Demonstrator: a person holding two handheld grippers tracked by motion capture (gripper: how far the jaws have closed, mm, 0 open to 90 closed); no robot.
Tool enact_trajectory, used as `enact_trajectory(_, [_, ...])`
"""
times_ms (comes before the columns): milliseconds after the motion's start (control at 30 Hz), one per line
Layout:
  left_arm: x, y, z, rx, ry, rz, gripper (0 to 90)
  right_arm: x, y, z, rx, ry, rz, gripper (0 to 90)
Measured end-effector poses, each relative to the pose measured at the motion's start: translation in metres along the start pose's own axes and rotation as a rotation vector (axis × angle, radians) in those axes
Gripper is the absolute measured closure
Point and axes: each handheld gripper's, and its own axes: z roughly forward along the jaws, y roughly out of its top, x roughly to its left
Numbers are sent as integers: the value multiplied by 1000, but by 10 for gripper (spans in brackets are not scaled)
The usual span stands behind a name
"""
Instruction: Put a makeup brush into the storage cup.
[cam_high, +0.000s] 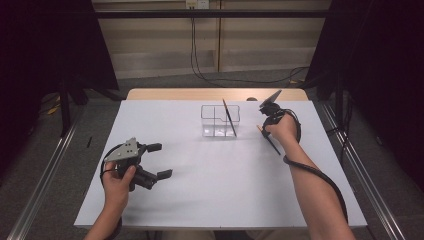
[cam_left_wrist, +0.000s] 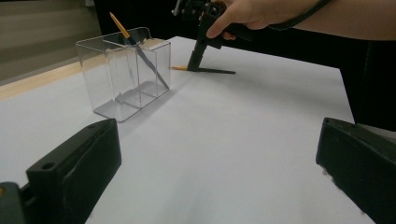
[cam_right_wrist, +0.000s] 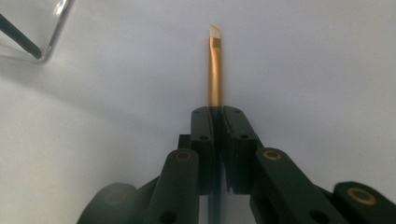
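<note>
A slim paintbrush (cam_high: 270, 142) with a dark handle lies on the white table right of a clear divided holder (cam_high: 220, 120). My right gripper (cam_high: 264, 130) points down at it and is shut on it. In the right gripper view the jaws (cam_right_wrist: 218, 116) pinch the brush, whose gold ferrule and pale angled tip (cam_right_wrist: 215, 70) stick out ahead. A second brush (cam_high: 229, 117) leans inside the holder (cam_left_wrist: 123, 74). My left gripper (cam_high: 159, 161) rests at the table's left, open and holding nothing, its jaws (cam_left_wrist: 219, 158) wide apart.
The white tabletop (cam_high: 210, 180) spreads between the two hands. A wooden strip (cam_high: 165, 94) runs along its far edge. Cables lie on the floor behind the table. The right gripper's cable (cam_high: 320, 175) trails along the forearm.
</note>
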Motion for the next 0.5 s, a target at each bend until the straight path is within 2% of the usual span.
enact_trajectory(300, [0, 0, 0, 1, -1, 0, 0, 0, -2, 0, 8, -2, -7, 819])
enact_trajectory(500, [-1, 0, 2, 5, -3, -1, 0, 3, -1, 0, 15, -20, -30, 819])
